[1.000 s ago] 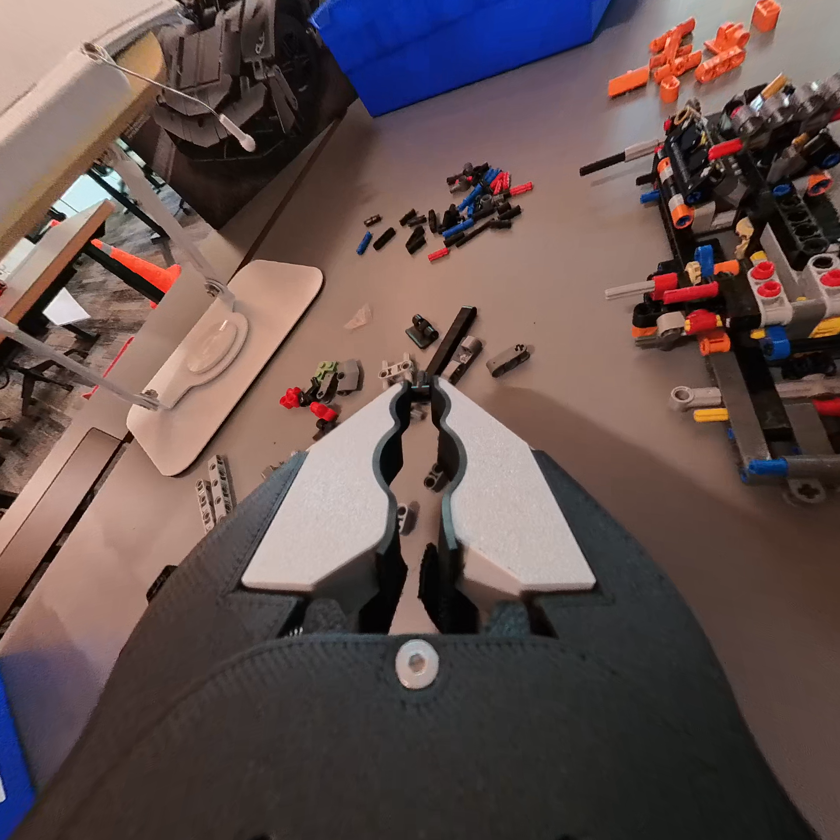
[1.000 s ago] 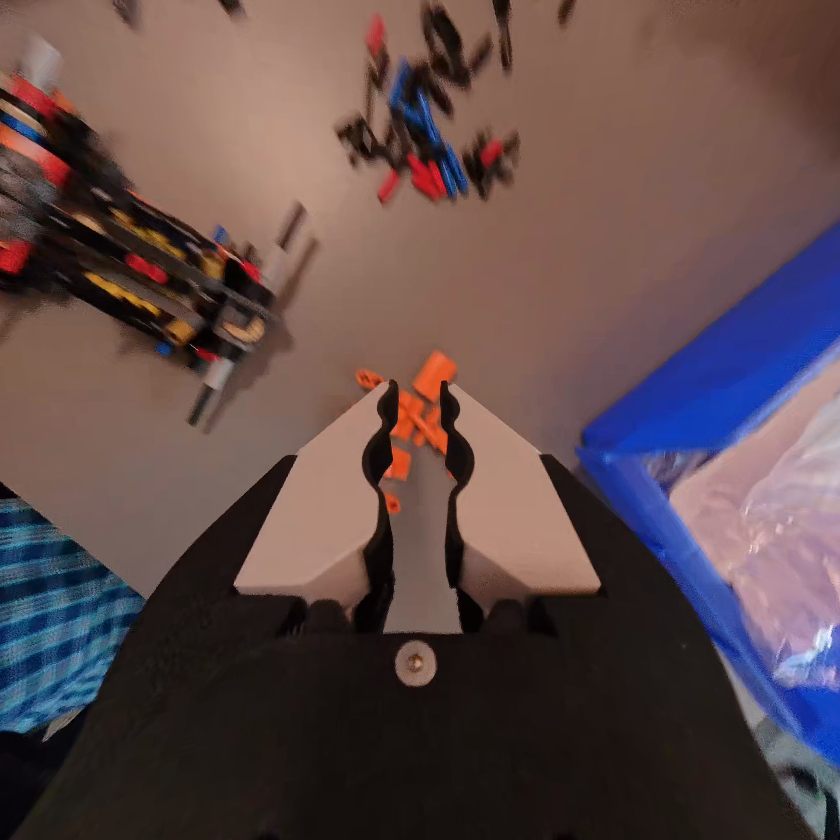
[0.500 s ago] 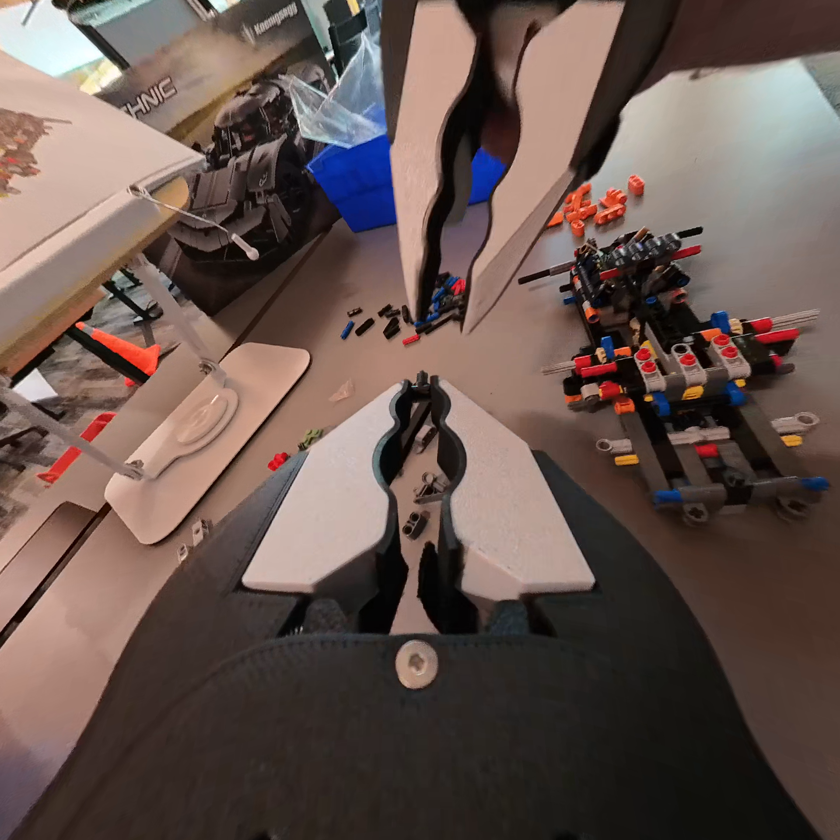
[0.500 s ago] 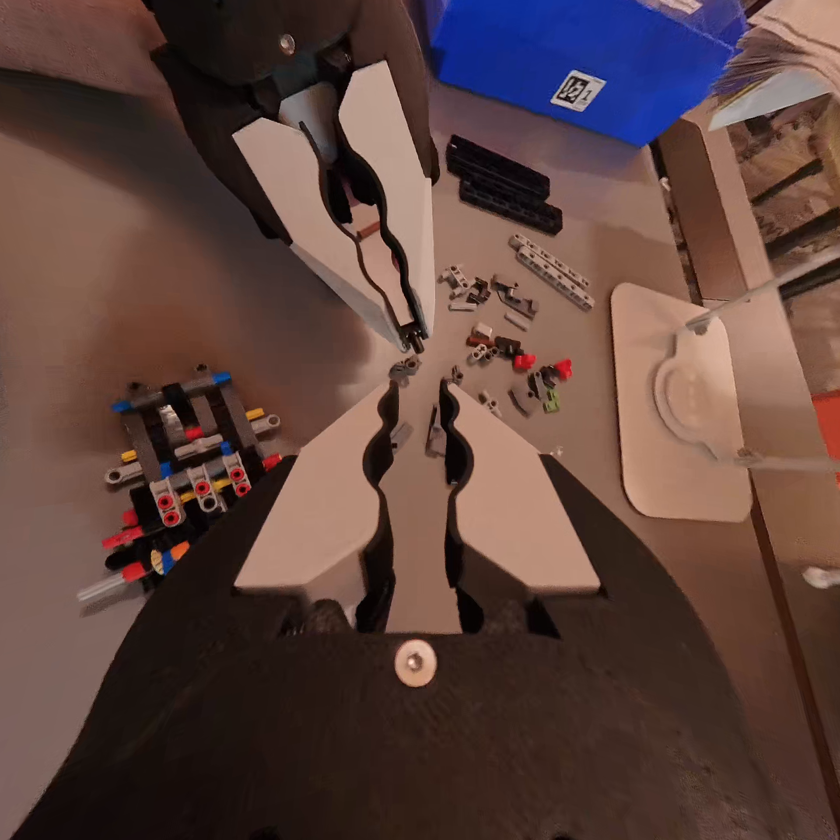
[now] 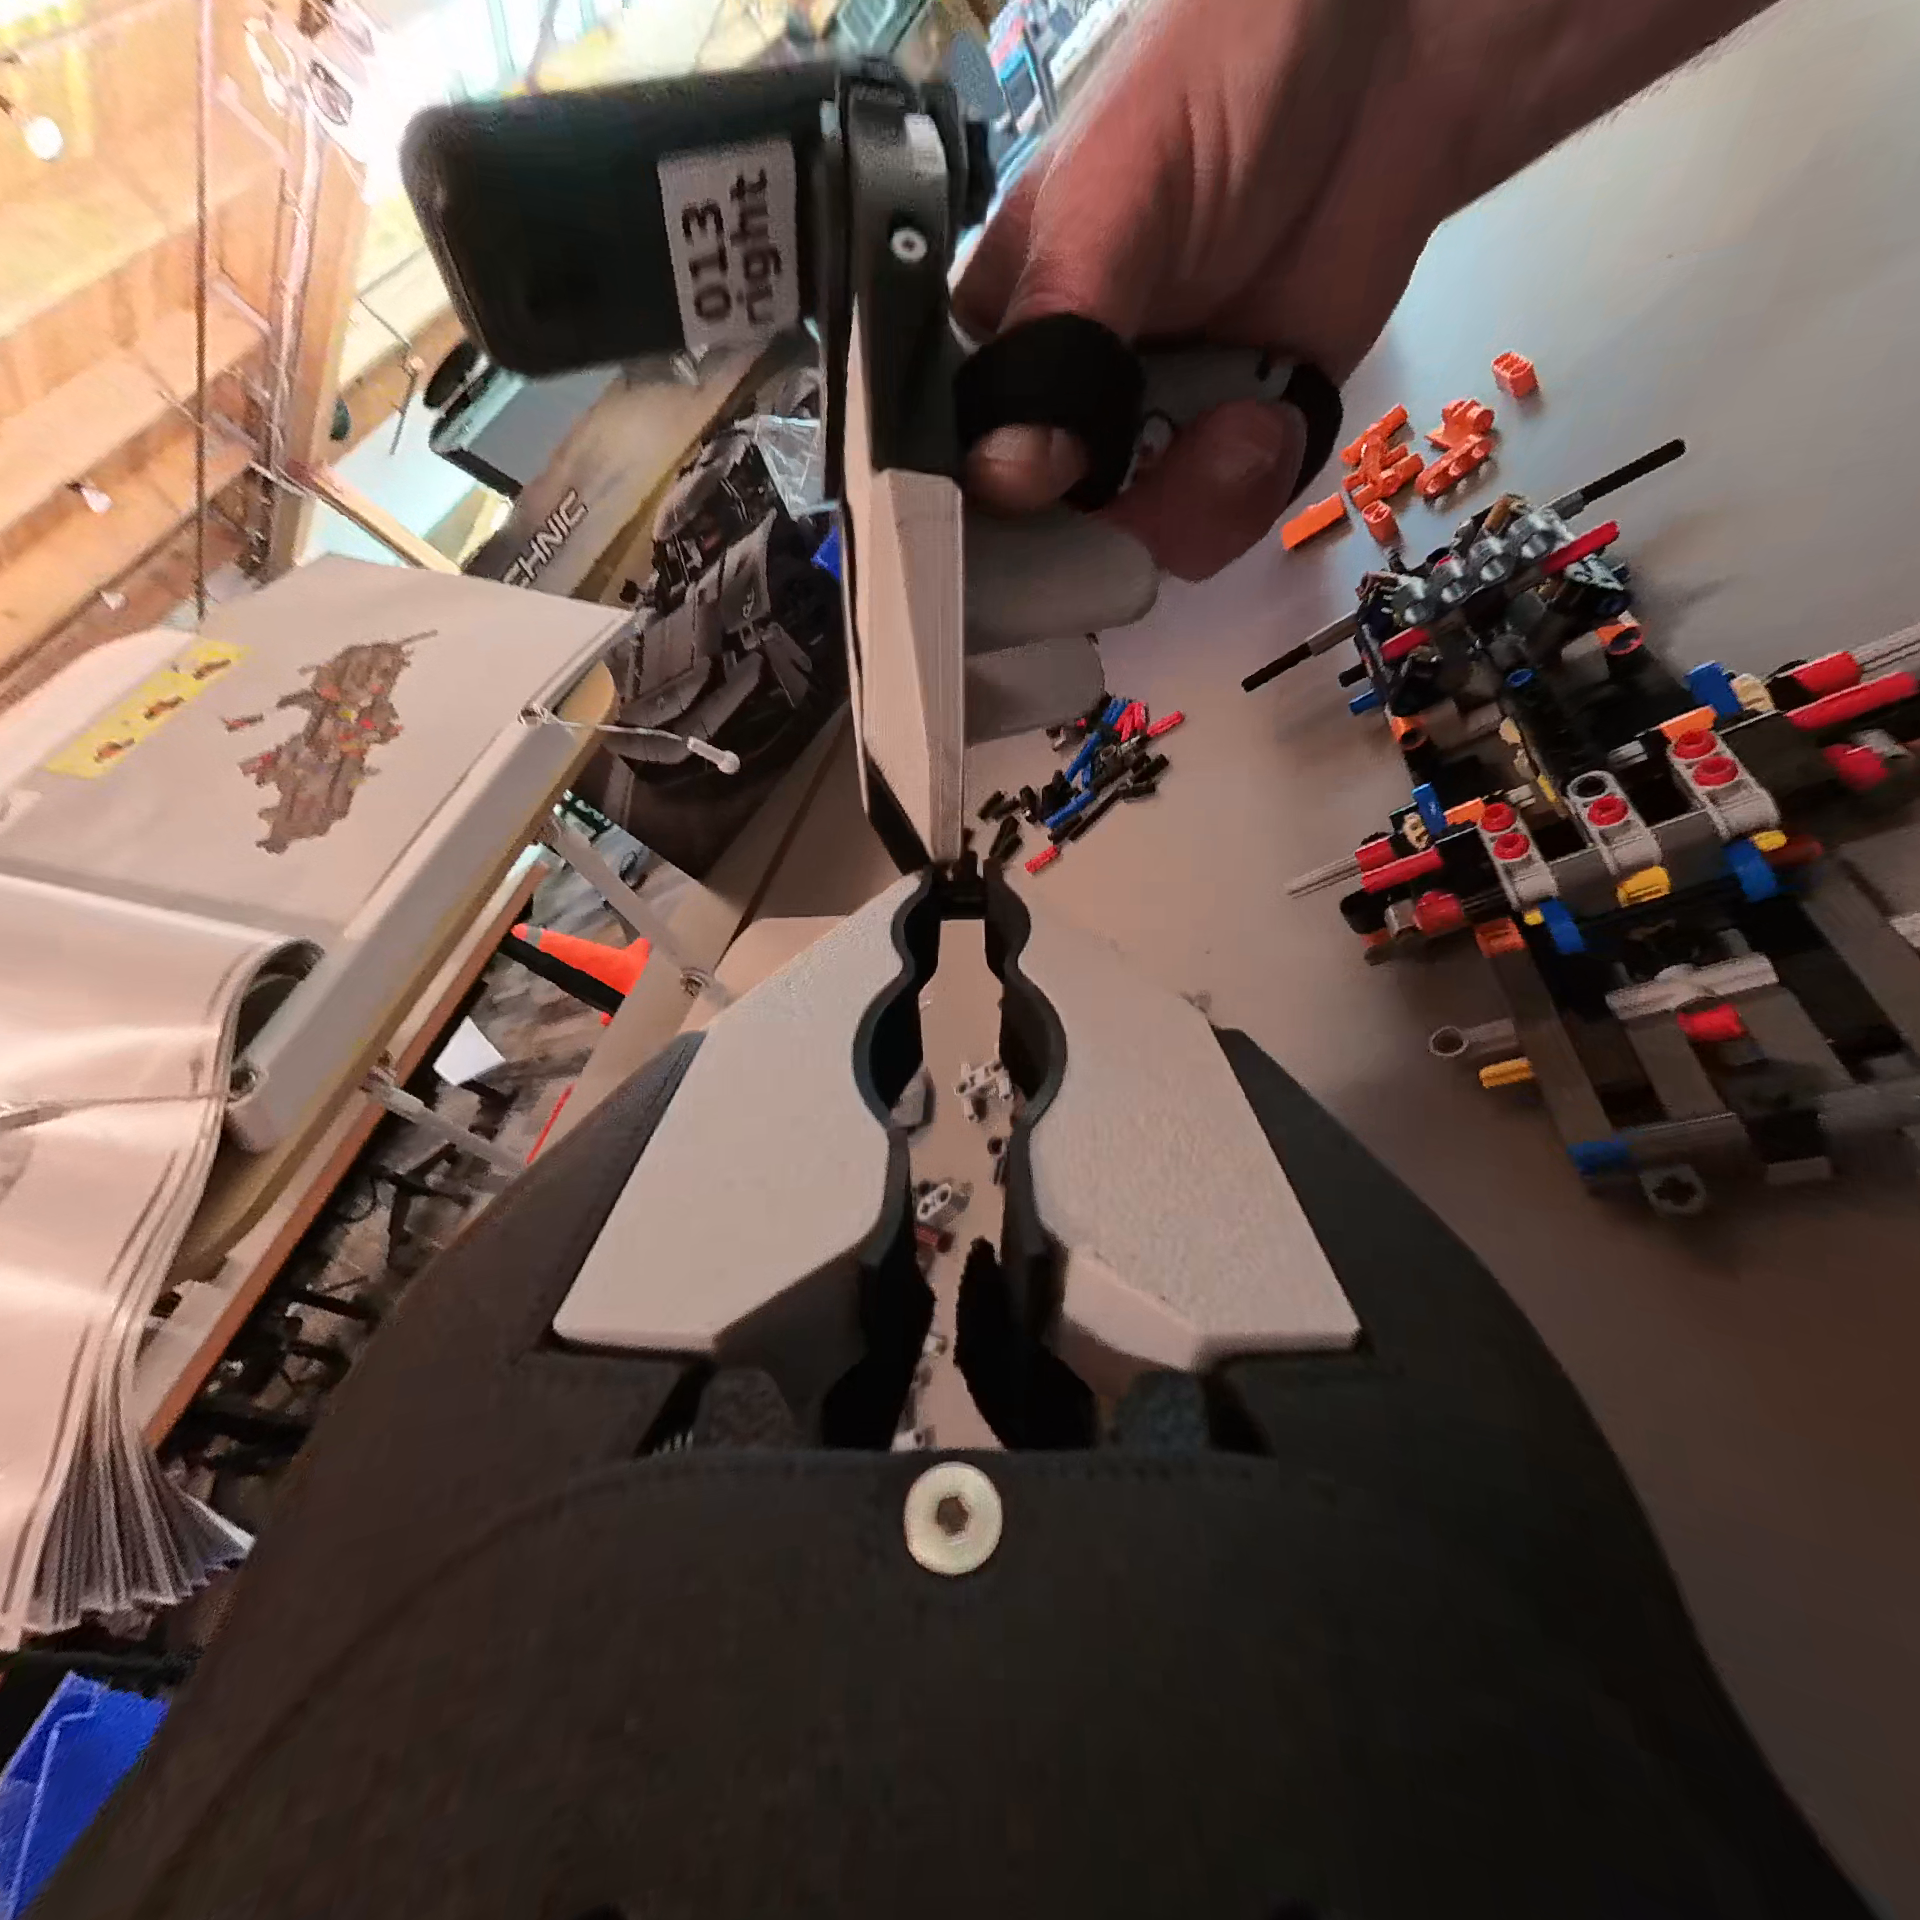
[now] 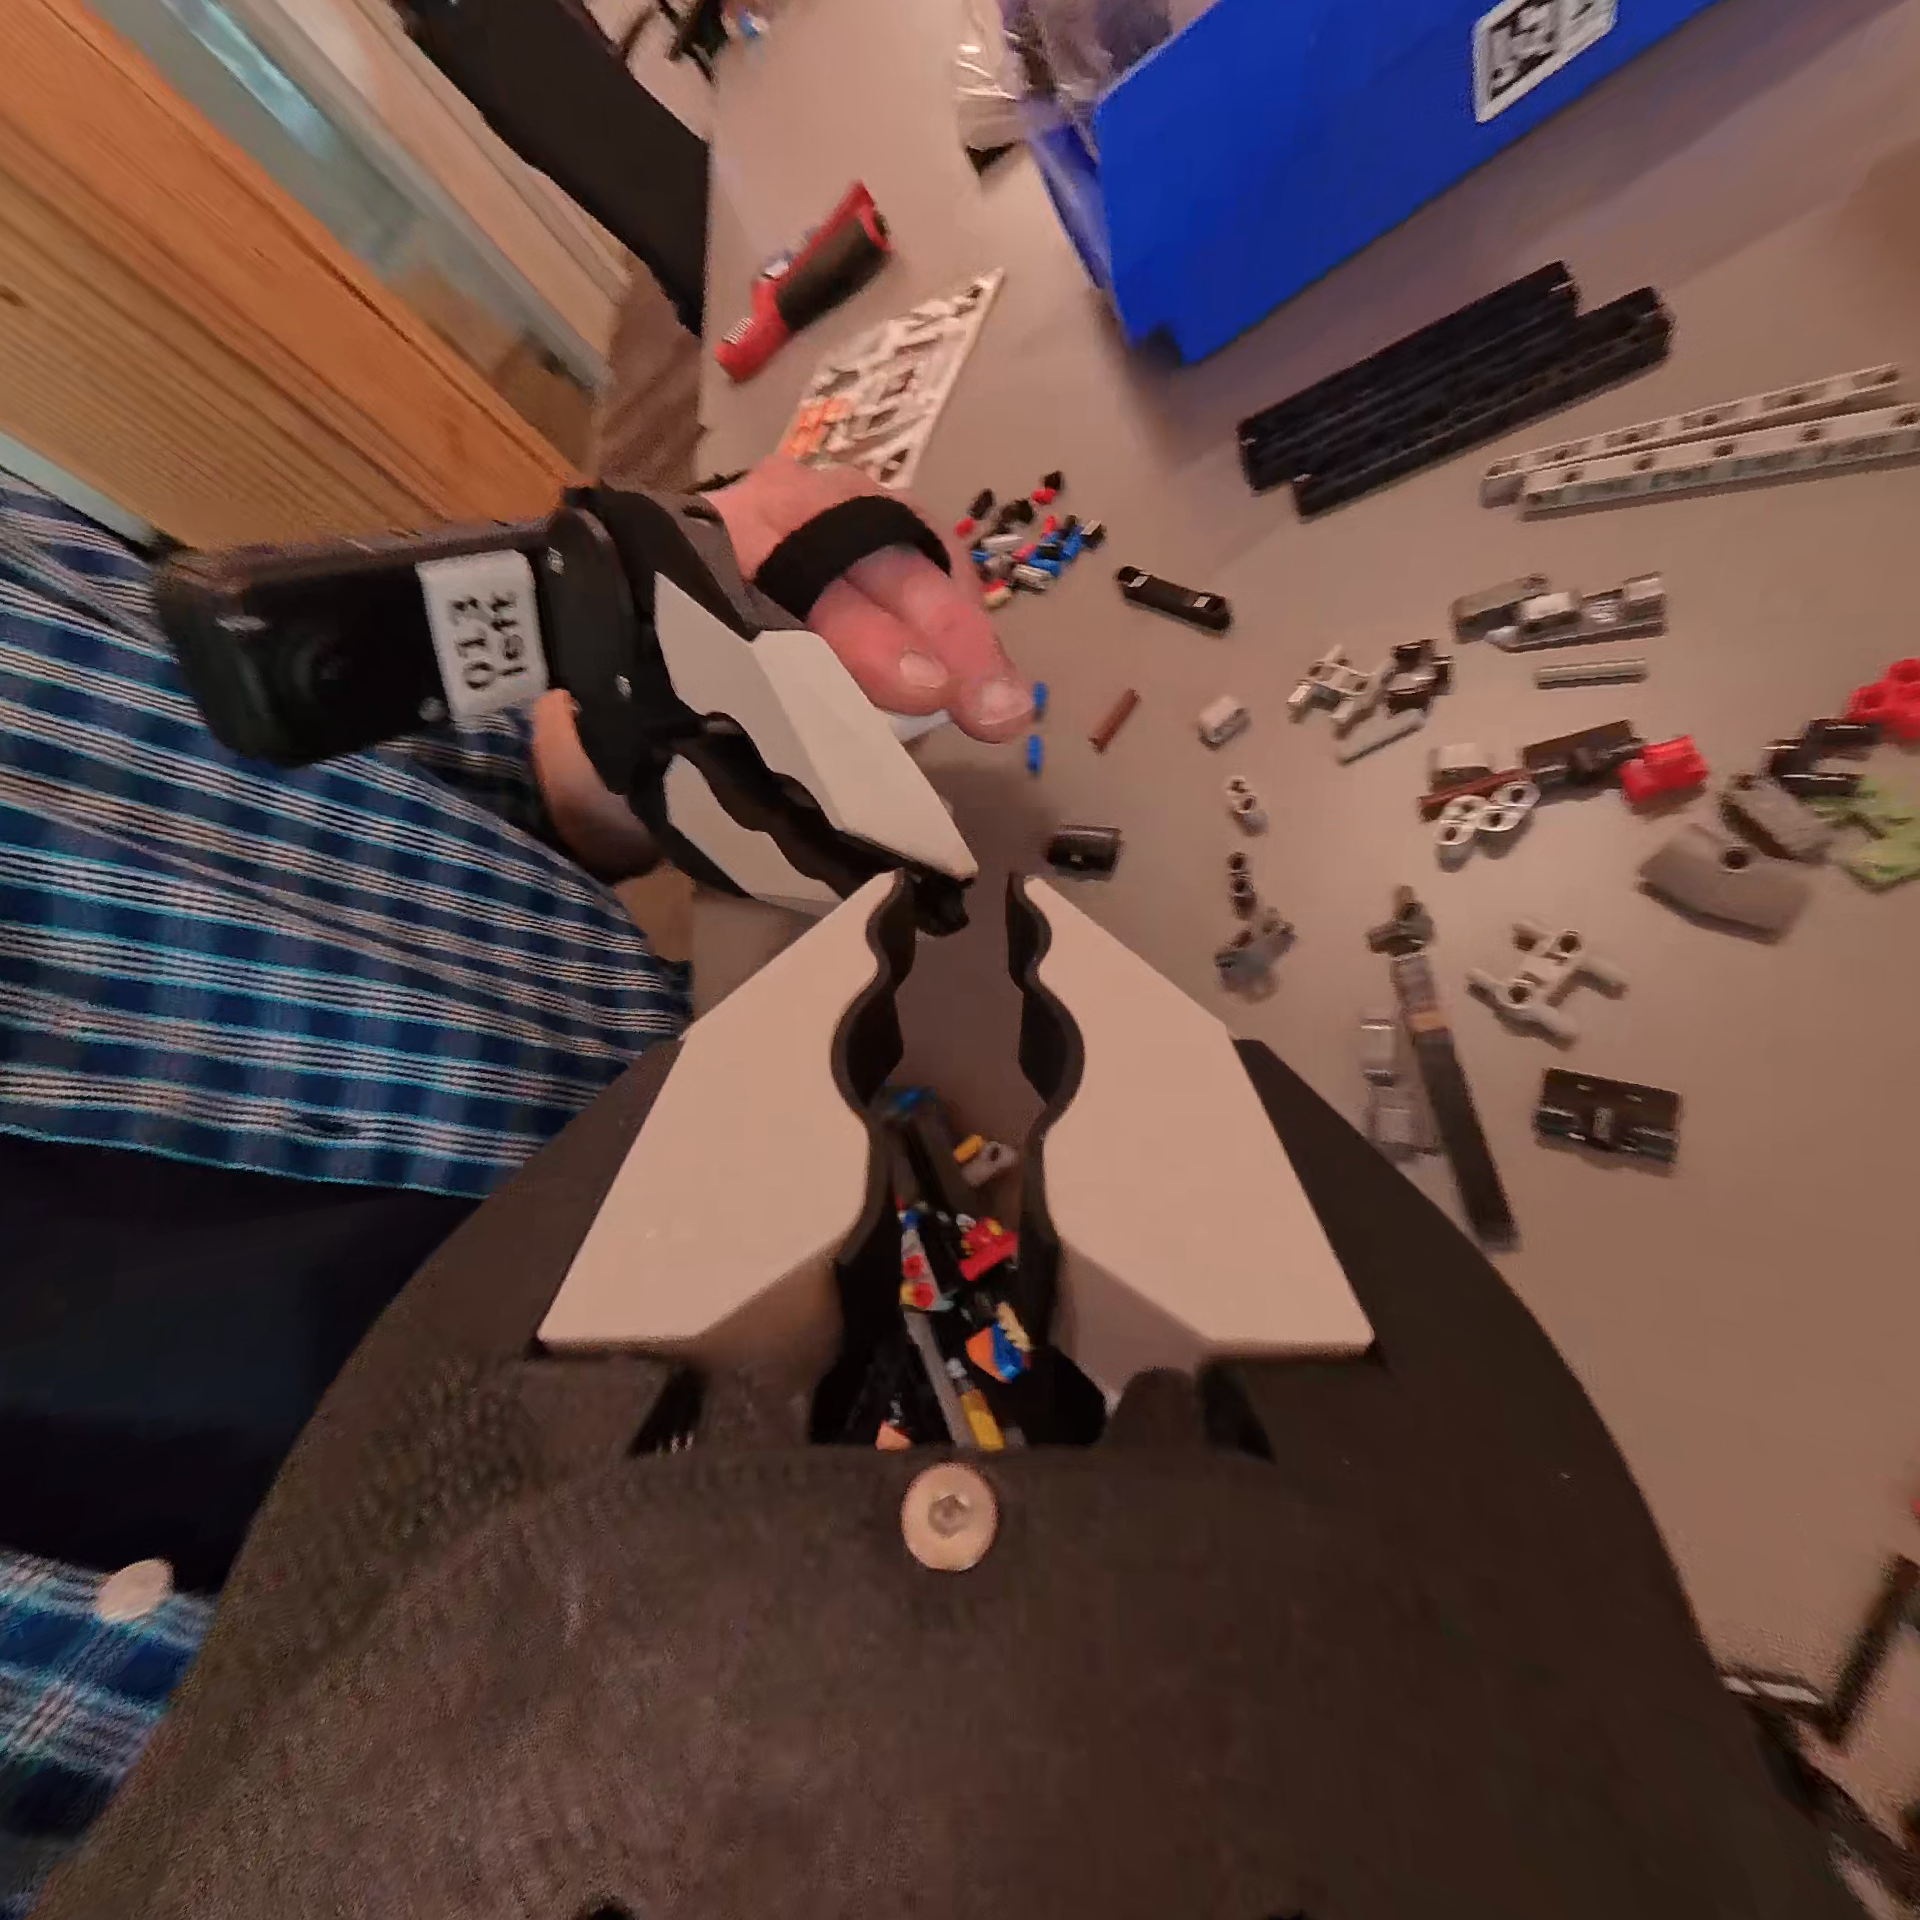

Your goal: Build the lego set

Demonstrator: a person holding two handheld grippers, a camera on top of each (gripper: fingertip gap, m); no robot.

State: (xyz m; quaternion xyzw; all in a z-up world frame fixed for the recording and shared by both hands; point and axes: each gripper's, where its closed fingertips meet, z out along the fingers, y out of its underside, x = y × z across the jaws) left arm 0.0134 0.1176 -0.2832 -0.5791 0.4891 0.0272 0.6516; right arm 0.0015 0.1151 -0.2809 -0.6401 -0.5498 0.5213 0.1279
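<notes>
Both grippers are raised above the grey table (image 5: 1299, 935), tips meeting in mid-air. Left gripper (image 5: 961, 896): jaws nearly together, clamped on a small black lego piece (image 5: 961, 883) at the very tips. Right gripper (image 6: 956, 904): jaws apart, its left tip touching that piece (image 6: 940, 904); no grip by it is visible.

Writing: each gripper's camera housing carries a white printed label (image 5: 727, 249) (image 6: 486, 634); the blue bin (image 6: 1351, 156) bears a square black-and-white code sticker (image 6: 1538, 42); the dark lego set box (image 5: 665, 582) shows white lettering.

Left wrist view only: the open instruction booklet (image 5: 260, 727) on a stand, an orange parts cluster (image 5: 1403, 468), and the partly built chassis (image 5: 1621, 862), black and grey beams with red, blue, yellow and orange pins, lying on the table right of the grippers. A hand (image 5: 1195, 260) grips the right gripper.

Right wrist view only: long black beams (image 6: 1455, 384), grey beams (image 6: 1704, 442), a sticker sheet (image 6: 894, 384), a red-and-black tool (image 6: 810, 281), scattered small grey, black and red parts (image 6: 1507, 790), a blue plaid garment (image 6: 260, 914). The chassis shows only as a sliver between the jaws (image 6: 945, 1288).
</notes>
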